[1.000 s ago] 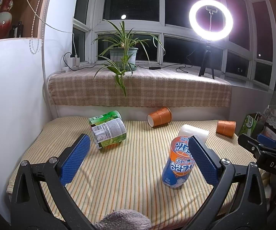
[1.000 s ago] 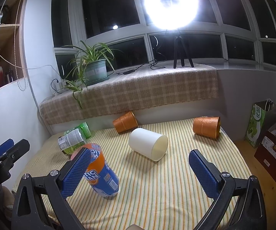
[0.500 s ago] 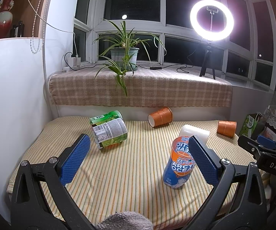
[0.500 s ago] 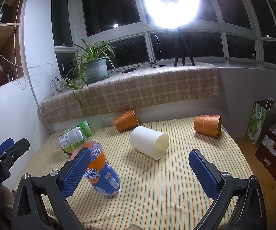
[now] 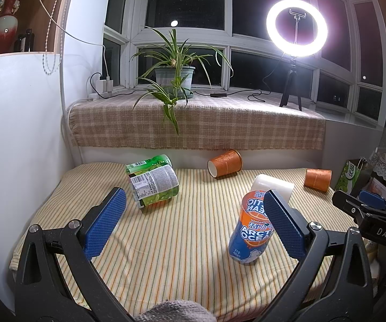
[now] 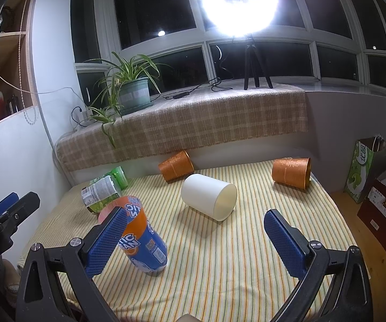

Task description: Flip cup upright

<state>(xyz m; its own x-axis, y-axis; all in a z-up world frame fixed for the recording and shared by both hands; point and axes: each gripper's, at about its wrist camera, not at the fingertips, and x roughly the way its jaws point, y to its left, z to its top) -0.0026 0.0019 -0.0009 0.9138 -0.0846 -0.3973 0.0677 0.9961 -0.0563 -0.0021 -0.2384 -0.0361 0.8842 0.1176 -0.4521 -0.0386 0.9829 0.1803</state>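
Hovering with jaws spread wide, both empty, the left hand-held gripper (image 5: 193, 225) and right hand-held gripper (image 6: 193, 238) faced a white paper cup (image 6: 209, 197) lying sideways mid-frame on the striped bed (image 6: 246, 255); approaching seemingly came next.

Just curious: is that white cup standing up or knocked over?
Knocked over. The white cup lies on its side on the striped cloth, its open mouth facing sideways toward the camera, nothing holding it.

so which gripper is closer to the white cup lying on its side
Right. The white cup lies just ahead of the open right gripper, between its fingers' lines. From the left gripper, also open, the cup sits farther off, beyond the Arctic Ocean cup.
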